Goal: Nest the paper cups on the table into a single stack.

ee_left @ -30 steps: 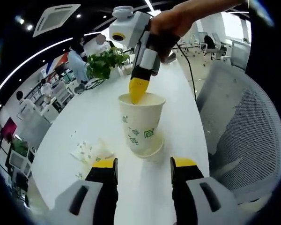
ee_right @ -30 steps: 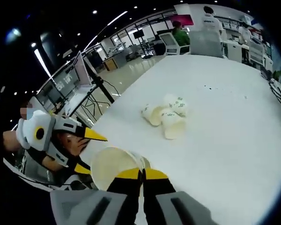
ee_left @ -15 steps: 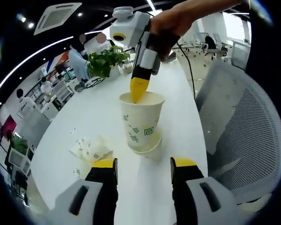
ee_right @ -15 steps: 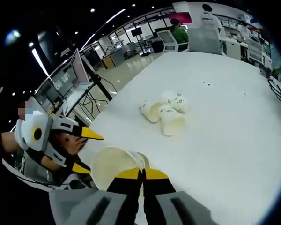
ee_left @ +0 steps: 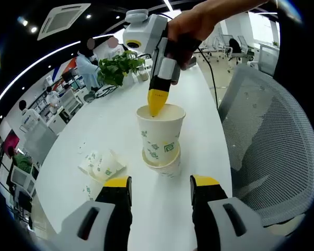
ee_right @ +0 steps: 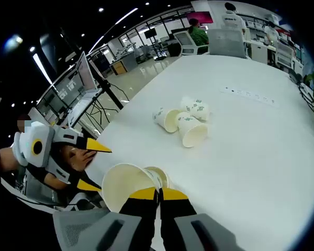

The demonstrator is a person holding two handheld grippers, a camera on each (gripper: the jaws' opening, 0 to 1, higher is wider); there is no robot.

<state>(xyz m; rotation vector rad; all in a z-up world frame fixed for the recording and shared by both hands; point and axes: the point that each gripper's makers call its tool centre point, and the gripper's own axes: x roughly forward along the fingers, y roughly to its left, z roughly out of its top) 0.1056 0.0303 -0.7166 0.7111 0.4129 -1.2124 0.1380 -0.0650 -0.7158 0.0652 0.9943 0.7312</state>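
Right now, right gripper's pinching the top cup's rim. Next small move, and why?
Probably press the top cup straight down. The right gripper is shut on its rim, and it sits high in the lower cup, not fully nested. Three loose cups lie on the table.

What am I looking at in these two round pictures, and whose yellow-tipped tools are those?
A person holds a two-jaw gripper in each hand, and a fisheye camera rides on each one. In the left gripper view, the left gripper stands open at the bottom. Ahead of it, the right gripper is shut on the rim of a paper cup, partly nested in another cup on the white table. The right gripper view looks along that shut gripper onto the same cup. Three loose cups lie on their sides further along the table. A potted plant and a mesh chair are nearby.
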